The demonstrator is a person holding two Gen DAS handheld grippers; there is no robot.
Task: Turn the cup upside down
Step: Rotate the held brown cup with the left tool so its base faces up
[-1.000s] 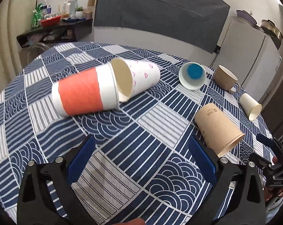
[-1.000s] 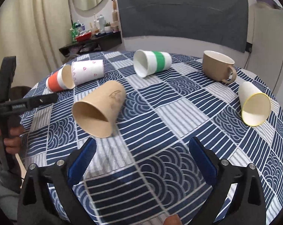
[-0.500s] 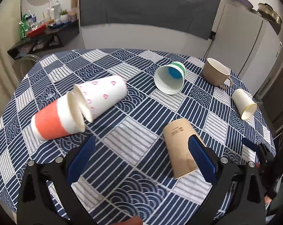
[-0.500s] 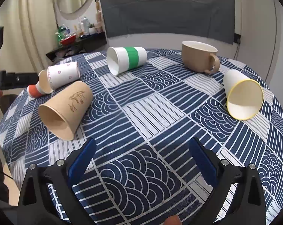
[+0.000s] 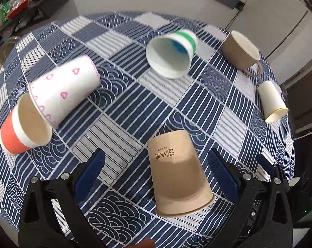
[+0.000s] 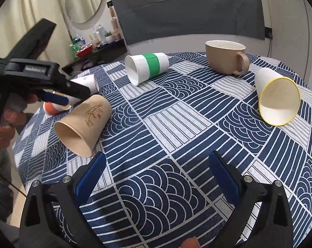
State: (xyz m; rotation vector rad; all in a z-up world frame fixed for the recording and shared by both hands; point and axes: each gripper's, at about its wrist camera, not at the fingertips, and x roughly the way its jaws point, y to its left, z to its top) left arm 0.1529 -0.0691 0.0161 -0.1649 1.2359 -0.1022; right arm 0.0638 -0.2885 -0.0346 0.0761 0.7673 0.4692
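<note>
A tan paper cup lies on its side on the blue patterned tablecloth, its open mouth toward me. My left gripper is open and hovers above it, its blue pads on either side of the cup and apart from it. The same cup shows in the right wrist view, with the left gripper above it. My right gripper is open and empty over the near part of the table.
Other cups lie on their sides: a white one with pink hearts, an orange-banded one, a green-banded one and a yellow-rimmed one. A tan mug stands upright at the back. The table edge is near.
My left gripper has swung to the right and down over the tan cup, which now lies between its pads. My right gripper has drifted slightly.
</note>
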